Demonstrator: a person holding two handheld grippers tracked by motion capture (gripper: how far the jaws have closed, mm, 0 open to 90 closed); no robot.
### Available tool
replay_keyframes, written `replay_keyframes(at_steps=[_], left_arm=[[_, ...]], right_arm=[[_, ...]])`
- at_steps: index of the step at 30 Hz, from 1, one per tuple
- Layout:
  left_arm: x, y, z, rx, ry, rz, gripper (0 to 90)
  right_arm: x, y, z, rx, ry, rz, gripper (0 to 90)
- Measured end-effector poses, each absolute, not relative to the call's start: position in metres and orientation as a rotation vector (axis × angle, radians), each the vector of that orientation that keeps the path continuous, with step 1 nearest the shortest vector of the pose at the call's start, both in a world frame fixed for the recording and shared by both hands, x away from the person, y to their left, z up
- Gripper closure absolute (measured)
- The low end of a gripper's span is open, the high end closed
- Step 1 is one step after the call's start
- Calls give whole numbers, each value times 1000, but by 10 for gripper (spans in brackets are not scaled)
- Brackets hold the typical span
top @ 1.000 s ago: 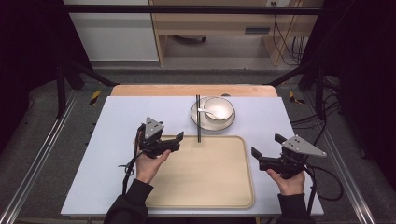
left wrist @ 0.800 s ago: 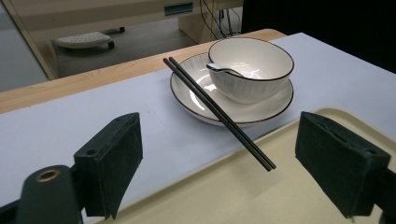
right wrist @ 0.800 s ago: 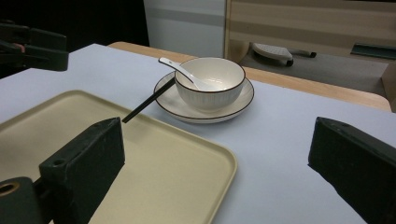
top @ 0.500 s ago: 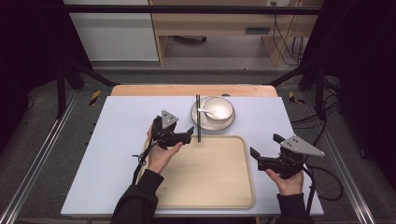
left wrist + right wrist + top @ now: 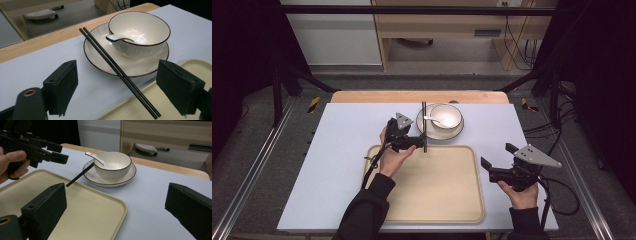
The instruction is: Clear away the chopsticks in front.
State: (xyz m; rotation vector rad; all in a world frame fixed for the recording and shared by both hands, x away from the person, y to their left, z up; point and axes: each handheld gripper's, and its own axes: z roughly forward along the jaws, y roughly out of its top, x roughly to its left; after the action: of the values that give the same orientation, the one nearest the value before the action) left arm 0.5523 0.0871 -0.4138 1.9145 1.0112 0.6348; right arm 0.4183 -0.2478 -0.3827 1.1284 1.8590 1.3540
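The left gripper [image 5: 418,141] has its jaws wide apart, one on each side of the chopsticks [image 5: 117,71], with nothing clamped. In the left gripper view the black pair runs between the two pads, from 5 o'clock near the jaws up to 11 o'clock, and neither pad touches it. The near ends of the chopsticks lie over the rim of the tray [image 5: 197,66]; their middle rests across the left edge of the plate [image 5: 100,58], and the far ends stick out past it over the table [image 5: 30,72].

On the plate stands the bowl [image 5: 140,37], upright, with a white spoon [image 5: 117,38] inside it, its handle leaning on the rim toward the chopsticks.

In the high view the left gripper hovers at the tray's far edge, just at 9 o'clock of the chopsticks [image 5: 424,127], with the plate and bowl at about 2 o'clock from it. The hand [image 5: 393,156] holding it lies over the tray's far left corner.

The right gripper [image 5: 497,162] also has its jaws open and holds nothing. It sits at 3 o'clock of the tray [image 5: 432,195], off its right edge and well apart from the plate. Its own view looks across the tray's corner [image 5: 82,215] to the bowl [image 5: 113,165] at 12 o'clock, with the left gripper [image 5: 53,152] at 10 o'clock.
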Motion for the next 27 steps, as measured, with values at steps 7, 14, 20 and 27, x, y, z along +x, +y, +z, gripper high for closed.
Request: replay_keyframes(at_steps=[7,14,20,27], left_arm=[[569,80,-423,1954,1032,641,181],[584,74,-430,1998,1050,648,192],[595,67,-432,1999,1061,661,268],[605,62,-442,2015,1085,652,373]], right_arm=[[419,-249,-383,1128,1862,1355,39],[419,-249,-383,1131,1863,1357,39],[419,-248,-384,1131,1866,1358,39],[420,-249,-384,1135,1864,1361,40]])
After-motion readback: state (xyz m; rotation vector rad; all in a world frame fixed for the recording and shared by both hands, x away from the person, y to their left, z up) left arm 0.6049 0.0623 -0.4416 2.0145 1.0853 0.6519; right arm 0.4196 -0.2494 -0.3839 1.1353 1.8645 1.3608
